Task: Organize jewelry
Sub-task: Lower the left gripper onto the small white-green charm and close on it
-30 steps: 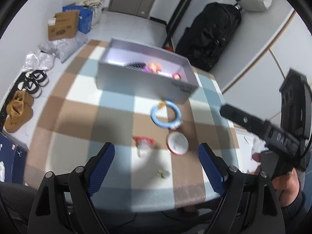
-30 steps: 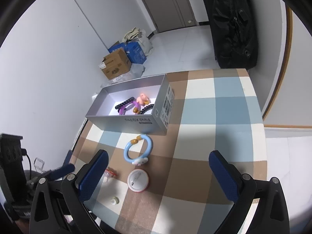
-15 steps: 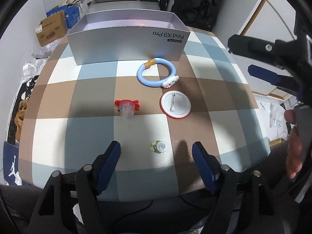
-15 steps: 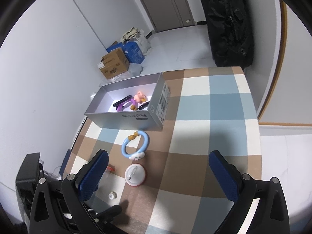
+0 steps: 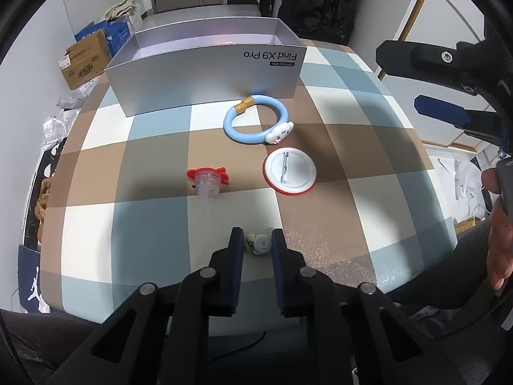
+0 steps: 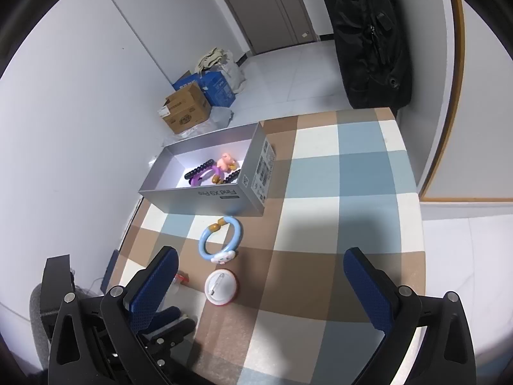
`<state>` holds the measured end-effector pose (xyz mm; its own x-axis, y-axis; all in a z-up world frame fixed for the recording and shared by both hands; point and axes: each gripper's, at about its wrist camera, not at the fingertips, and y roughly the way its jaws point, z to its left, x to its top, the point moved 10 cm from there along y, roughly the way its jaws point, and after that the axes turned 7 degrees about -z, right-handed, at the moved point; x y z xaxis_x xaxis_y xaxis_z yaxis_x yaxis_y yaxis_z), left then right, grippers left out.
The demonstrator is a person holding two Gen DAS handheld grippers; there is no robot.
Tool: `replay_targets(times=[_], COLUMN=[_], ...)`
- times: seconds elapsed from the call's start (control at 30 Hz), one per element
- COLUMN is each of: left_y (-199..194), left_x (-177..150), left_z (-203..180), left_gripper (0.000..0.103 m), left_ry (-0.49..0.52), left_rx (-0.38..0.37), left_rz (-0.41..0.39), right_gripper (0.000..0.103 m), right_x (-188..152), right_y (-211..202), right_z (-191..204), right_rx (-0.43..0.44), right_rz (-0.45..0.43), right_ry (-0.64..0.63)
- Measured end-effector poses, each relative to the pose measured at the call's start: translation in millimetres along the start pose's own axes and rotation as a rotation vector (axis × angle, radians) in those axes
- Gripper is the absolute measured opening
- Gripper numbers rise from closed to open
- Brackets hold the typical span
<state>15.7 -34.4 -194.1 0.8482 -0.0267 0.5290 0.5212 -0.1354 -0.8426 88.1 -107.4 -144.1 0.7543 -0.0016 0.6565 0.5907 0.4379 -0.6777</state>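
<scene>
A small table covered in a blue, brown and white checked cloth [image 5: 154, 147] stands in a white-walled room, with cardboard boxes [image 5: 84, 62] on the floor beyond it. At the table's far side sits an open silver-grey cardboard box [image 5: 205, 73], which already holds beaded and purple pieces visible from the right wrist view.

The left gripper [image 5: 256, 244] is down at the near edge with its jaws having just closed to a narrow gap on a small pale round stud-like trinket [image 5: 259, 243]; the blue pads appear to press on both its sides. The right gripper [image 6: 260, 280] hangs above the table with its jaws spread wide and nothing between them.

Remaining loose on the cloth: a light-blue ring bracelet with a white cartoon charm [image 5: 256, 118], a round white badge with a red rim, pin side up [image 5: 290, 171], and a red-and-clear plastic clip [image 5: 207, 178].

Judgement: the step in hand is securing the trinket for transfer to the box. The piece is tiny, so the grip should be confirmed before a slow, straight lift, or it may slip out. It is too small to tell its facing; its longer axis appears to run across the jaws.
</scene>
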Motion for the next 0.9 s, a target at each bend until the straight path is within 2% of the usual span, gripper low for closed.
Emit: replay_targets(times=[0.17, 0.23, 0.5, 0.77, 0.9], left_y=[-1, -3, -11, -29, -34], left_x=[3, 7, 17, 46, 57], left_z=[-4, -4, -4, 16, 25], left_gripper=[0.012, 0.009, 0.009, 0.008, 0.008], left_ry=[-0.031, -0.031, -0.059, -0.197, -0.248], left_rx=[-0.043, -0.054, -0.097, -0.192, -0.210], left_rz=[0.008, -0.003, -0.037, -0.105, -0.131], right_gripper=[0.103, 0.103, 0.103, 0.103, 0.102], right_x=[-1, -2, -10, -23, -34], right_y=[0, -3, 2, 10, 19], right_z=[-1, -4, -13, -3, 6], right_rx=[-0.006, -0.008, -0.025, -0.006, -0.005], right_rz=[0.004, -0.001, 0.038, 0.081, 0.125], right_ry=[-0.007, -0.001, 0.027, -0.003, -0.072])
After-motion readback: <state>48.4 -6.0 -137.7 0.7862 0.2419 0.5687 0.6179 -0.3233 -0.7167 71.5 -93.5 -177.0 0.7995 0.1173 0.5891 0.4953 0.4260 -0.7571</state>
